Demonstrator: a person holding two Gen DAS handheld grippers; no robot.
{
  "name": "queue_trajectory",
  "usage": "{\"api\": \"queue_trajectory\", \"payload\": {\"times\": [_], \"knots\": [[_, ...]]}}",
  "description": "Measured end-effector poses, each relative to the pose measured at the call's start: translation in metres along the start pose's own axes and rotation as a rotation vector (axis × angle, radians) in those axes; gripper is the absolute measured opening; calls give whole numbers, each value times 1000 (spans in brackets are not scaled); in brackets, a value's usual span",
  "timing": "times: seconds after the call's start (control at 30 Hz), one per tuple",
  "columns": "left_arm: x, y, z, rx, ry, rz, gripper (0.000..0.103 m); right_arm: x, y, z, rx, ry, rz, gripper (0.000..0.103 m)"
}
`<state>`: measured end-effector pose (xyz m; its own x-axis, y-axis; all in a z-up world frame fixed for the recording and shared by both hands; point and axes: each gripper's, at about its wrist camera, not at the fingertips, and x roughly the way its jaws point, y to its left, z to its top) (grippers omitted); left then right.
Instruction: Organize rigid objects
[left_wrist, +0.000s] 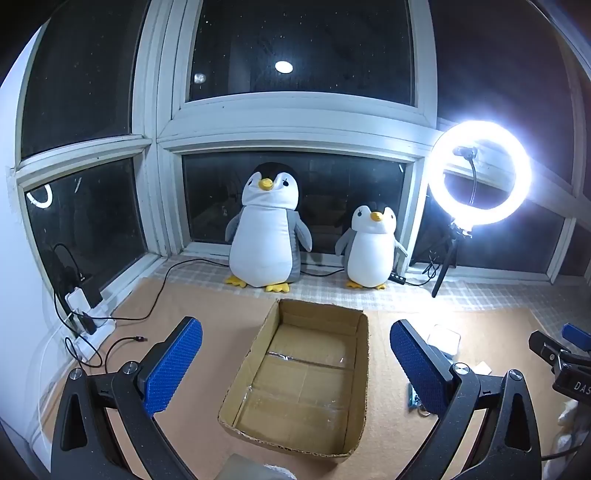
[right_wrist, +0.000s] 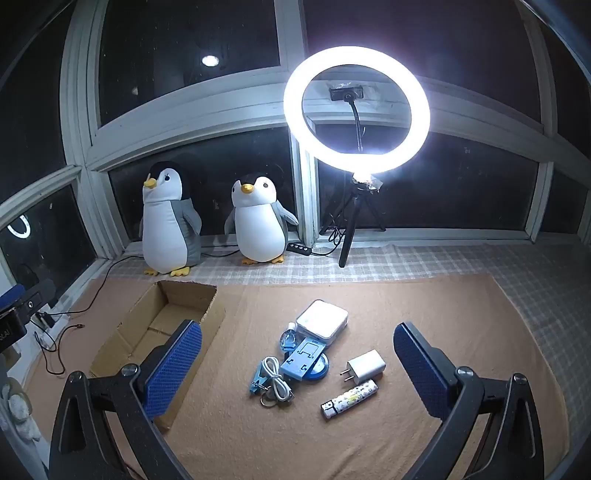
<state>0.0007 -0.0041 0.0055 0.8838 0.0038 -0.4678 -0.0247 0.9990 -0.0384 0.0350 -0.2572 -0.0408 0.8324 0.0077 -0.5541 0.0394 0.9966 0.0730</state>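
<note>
An open, empty cardboard box (left_wrist: 299, 373) sits straight ahead of the left gripper (left_wrist: 295, 363), whose jaws are spread and bare. The right gripper (right_wrist: 297, 365), likewise released, faces a white square case (right_wrist: 322, 322), blue phone stand (right_wrist: 301, 357), charger plug (right_wrist: 364, 366), lighter (right_wrist: 349, 398) and coiled cable (right_wrist: 275, 380); two penguin plushies (left_wrist: 267, 229) stand beyond.

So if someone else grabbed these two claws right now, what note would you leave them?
Left claw: open, holding nothing, hanging over the cardboard box.
Right claw: open, holding nothing, over the pile of small items.
Box: nothing in it yet.
Still on the mat, right of the box: white case, blue stand, white cable, charger plug, lighter, small bottle.
Done: nothing. Left: likely everything into the box.
</note>
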Motion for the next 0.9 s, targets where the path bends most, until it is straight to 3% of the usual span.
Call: {"api": "queue_trajectory", "payload": {"times": [0.9], "knots": [[1,-1,-3,-1,4,-2,103,1,2,0,-7,11,1,103]]}}
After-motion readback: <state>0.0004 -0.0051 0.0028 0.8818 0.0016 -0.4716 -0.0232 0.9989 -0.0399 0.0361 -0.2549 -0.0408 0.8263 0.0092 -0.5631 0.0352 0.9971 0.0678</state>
